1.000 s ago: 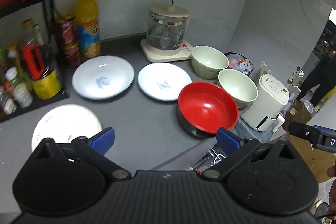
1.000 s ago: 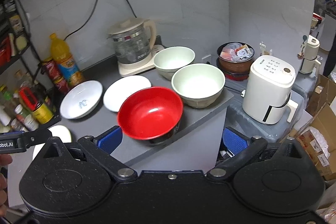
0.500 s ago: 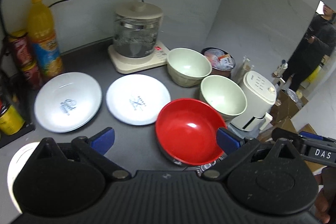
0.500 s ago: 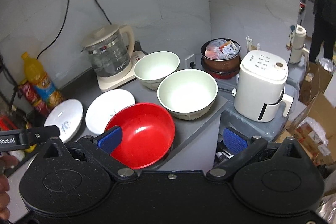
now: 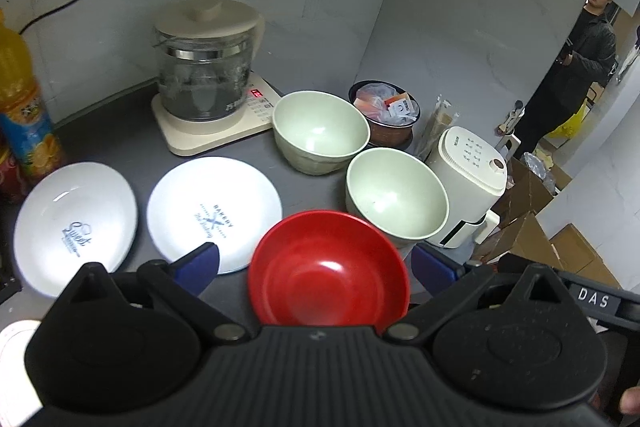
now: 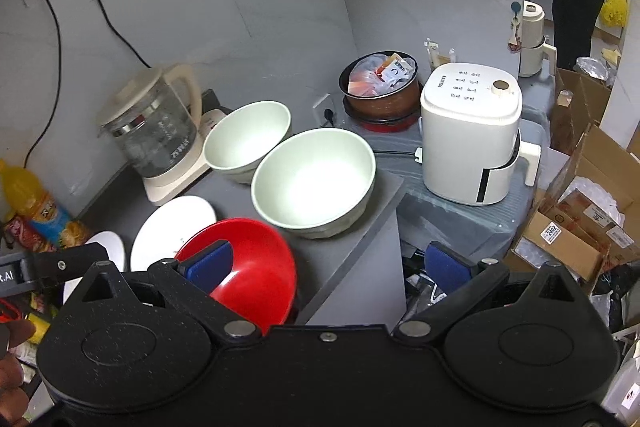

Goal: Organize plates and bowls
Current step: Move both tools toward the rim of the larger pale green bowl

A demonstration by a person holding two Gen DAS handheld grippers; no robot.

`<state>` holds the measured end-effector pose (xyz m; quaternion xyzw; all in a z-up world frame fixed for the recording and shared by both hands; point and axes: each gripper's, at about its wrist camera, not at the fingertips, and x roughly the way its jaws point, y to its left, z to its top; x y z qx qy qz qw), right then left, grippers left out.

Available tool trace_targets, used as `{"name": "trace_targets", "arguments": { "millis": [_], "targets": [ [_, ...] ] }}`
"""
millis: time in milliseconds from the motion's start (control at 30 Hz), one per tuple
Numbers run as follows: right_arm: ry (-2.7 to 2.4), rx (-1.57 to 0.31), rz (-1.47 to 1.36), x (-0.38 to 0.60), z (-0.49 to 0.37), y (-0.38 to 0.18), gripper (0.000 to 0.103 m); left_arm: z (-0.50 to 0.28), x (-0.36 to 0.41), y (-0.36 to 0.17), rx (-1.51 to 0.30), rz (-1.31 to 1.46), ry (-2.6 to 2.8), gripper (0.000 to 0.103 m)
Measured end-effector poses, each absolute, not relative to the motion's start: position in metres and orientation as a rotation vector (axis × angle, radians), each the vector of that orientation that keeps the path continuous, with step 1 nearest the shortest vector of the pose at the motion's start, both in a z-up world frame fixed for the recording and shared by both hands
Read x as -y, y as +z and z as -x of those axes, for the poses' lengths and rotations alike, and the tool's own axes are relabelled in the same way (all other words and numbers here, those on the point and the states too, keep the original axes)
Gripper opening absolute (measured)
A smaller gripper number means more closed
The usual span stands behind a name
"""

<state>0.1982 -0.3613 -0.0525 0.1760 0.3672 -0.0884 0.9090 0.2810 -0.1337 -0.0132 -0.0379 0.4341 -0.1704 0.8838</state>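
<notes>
my left gripper [image 5: 316,263] hangs wide apart above the red bowl [image 5: 328,275] at the table's [image 5: 120,131] front edge, gripping nothing. my right gripper [image 6: 332,263] is wide too, near that bowl. the plate [image 5: 214,211] beside it reads "bakery"; the next plate [image 5: 76,227] reads "sweet". two pale green bowls [image 5: 396,199] sit toward the right edge. "das" shows on the other gripper's label [image 5: 594,299].

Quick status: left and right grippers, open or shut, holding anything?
Left gripper: open, holding nothing, fingers spread either side of the red bowl.
Right gripper: open, holding nothing, over the counter edge by the red bowl.
</notes>
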Motion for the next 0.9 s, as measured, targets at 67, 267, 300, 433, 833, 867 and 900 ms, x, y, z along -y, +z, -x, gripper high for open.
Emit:
{"name": "trace_targets", "arguments": {
  "millis": [67, 267, 300, 433, 833, 867, 900],
  "targets": [
    [-0.194, -0.758, -0.353, 0.367, -0.206, -0.056, 0.103, -0.289, 0.140, -0.017, -0.909, 0.088, -0.359, 0.101],
    [-0.172, -0.771, -0.360, 0.391, -0.231, -0.072, 0.103, -0.313, 0.162, -0.030, -0.913, 0.107, -0.348, 0.098],
    [-0.166, -0.778, -0.352, 0.395, -0.236, -0.074, 0.103, -0.316, 0.166, -0.032, -0.914, 0.111, -0.346, 0.096],
    [-0.125, -0.791, -0.325, 0.408, -0.256, -0.080, 0.103, -0.330, 0.185, -0.042, -0.934, 0.131, -0.344, 0.088],
    [-0.005, -0.911, -0.348, 0.441, -0.316, -0.123, 0.088, -0.375, 0.226, -0.089, -1.037, 0.192, -0.234, 0.060],
    [0.007, -0.921, -0.343, 0.442, -0.321, -0.127, 0.085, -0.379, 0.228, -0.092, -1.047, 0.195, -0.223, 0.057],
    [0.017, -0.930, -0.340, 0.443, -0.326, -0.130, 0.083, -0.383, 0.230, -0.097, -1.059, 0.200, -0.210, 0.056]
  ]
}}
